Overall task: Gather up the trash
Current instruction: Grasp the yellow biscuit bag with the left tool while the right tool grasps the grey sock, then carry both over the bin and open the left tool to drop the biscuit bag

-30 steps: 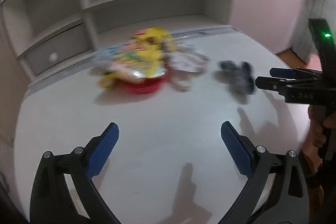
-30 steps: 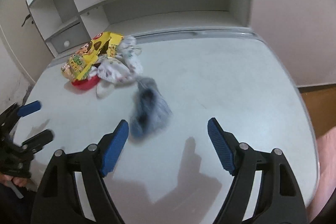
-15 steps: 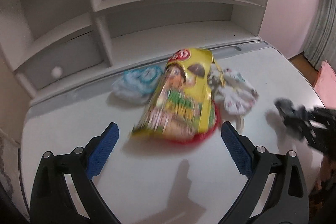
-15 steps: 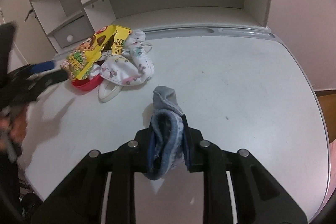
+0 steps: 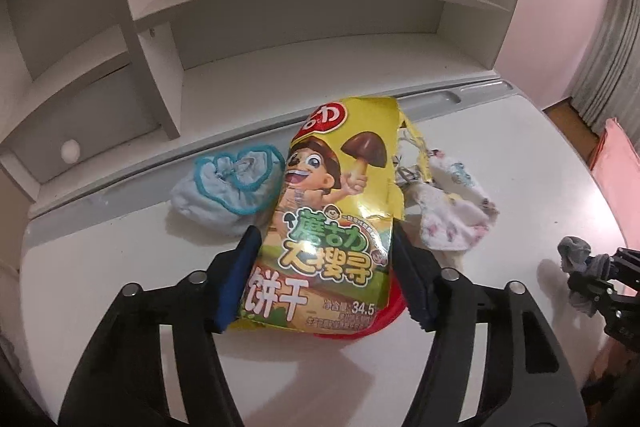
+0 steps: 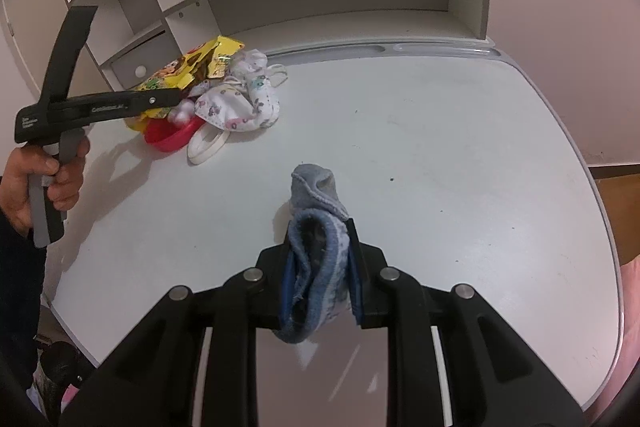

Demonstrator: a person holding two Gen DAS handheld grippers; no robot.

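Big pale desk (image 6: pixel 440 147), smooth and matte, rounded at the corners, backed by a white shelf unit (image 5: pixel 280 7). Everything below placed off the snack bag.

Snack bag (image 5: pixel 332 227): glossy yellow foil, crinkly, flat and oblong, lay near the back left of the desk with its long axis running straight away from the left gripper (image 5: pixel 324 279), bottom end nearest. Sat right between the blue ribbed pads, jaws roughly bag-width apart and flanking both edges; couldn't tell whether already pinching or just touching. Probably only a squeeze needed, since the left side was way nearer than the right.

Under the bag's near right corner: red dish (image 5: pixel 390 311), hard shiny plastic. Left of the bag: soft pale-blue cloth bundle (image 5: pixel 224 191) with teal trim. Right of the bag, touching: floppy white printed fabric (image 5: pixel 452 215).

Well to the right of the bag: right gripper (image 6: pixel 320 283), jaws clamped tight on a fuzzy grey-blue sock (image 6: pixel 316 267), bunched up, toe poking forward.
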